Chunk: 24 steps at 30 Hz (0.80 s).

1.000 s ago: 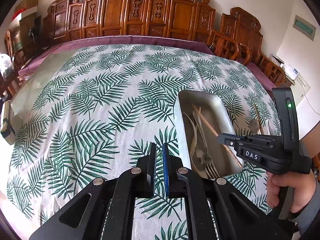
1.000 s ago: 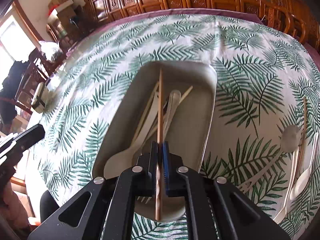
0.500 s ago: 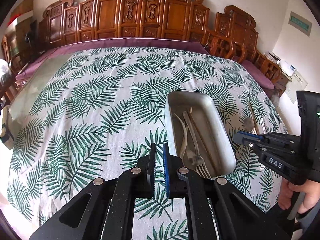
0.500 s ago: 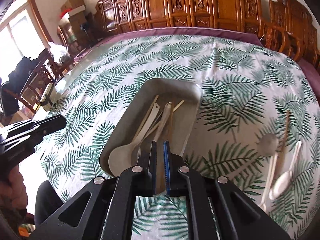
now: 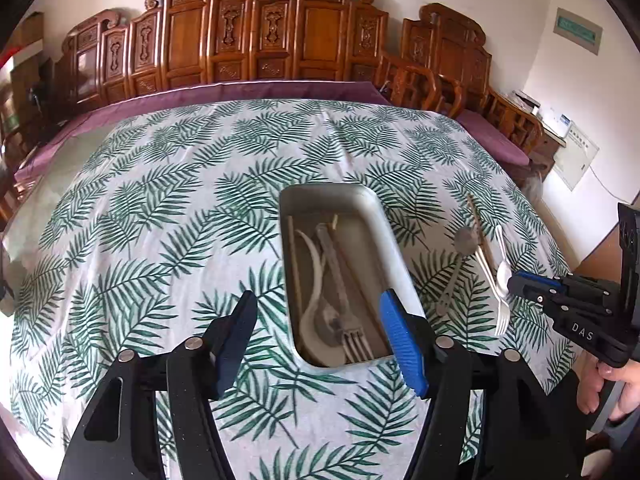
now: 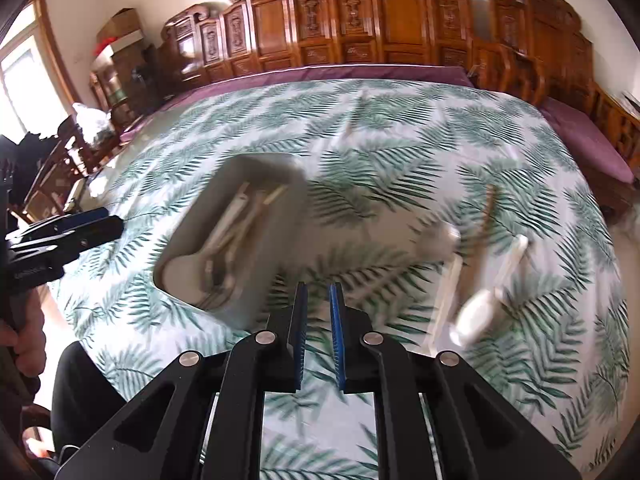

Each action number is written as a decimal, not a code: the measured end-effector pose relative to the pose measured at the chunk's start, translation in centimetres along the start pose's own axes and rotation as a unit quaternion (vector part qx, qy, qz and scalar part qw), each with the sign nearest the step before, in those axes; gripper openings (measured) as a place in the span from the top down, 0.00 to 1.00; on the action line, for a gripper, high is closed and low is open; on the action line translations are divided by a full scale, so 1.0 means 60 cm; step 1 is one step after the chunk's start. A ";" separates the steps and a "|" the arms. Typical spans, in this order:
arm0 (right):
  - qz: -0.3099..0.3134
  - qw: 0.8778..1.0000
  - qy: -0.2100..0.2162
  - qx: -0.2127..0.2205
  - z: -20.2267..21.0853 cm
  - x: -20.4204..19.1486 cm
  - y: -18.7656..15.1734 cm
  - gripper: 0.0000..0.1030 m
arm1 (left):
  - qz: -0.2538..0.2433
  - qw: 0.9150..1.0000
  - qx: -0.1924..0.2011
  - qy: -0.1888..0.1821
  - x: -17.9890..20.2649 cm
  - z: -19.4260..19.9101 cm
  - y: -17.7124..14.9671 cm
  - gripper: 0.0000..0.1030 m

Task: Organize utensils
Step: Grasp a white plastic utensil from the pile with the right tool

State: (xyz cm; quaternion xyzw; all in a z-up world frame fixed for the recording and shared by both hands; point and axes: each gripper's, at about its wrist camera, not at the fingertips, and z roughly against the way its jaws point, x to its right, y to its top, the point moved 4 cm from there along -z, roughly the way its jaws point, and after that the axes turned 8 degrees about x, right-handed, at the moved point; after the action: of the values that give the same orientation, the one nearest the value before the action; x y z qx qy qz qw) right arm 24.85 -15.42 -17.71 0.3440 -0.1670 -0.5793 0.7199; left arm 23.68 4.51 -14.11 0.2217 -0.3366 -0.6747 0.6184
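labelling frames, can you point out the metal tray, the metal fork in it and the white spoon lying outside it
metal tray (image 5: 394, 240): left wrist view, its right rim
metal fork (image 5: 356, 340): left wrist view, its tines
white spoon (image 5: 503, 270): left wrist view, its bowl

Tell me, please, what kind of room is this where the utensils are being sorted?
Probably a dining or sitting room in a home. A large table with a palm-leaf tablecloth holds a metal tray of cutlery, and carved wooden chairs stand in a row along the white wall behind it.
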 end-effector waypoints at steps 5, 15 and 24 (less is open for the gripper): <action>-0.021 0.999 -0.031 -0.001 0.010 0.071 -0.016 0.79 | -0.015 1.000 -0.006 -0.011 0.040 -0.011 -0.002 0.32; -0.050 0.995 -0.079 -0.020 -0.024 0.184 -0.036 0.78 | -0.036 0.999 -0.013 -0.030 0.105 -0.024 -0.007 0.32; -0.077 0.992 -0.094 -0.045 -0.094 0.240 -0.031 0.70 | -0.060 0.997 -0.021 -0.035 0.143 -0.036 -0.016 0.20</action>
State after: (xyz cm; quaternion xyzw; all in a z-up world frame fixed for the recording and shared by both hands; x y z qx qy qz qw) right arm 31.04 -27.55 -25.27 0.2672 -0.1809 -0.6696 0.6690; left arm 23.40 -4.32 -15.29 0.2043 -0.3300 -0.7248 0.5693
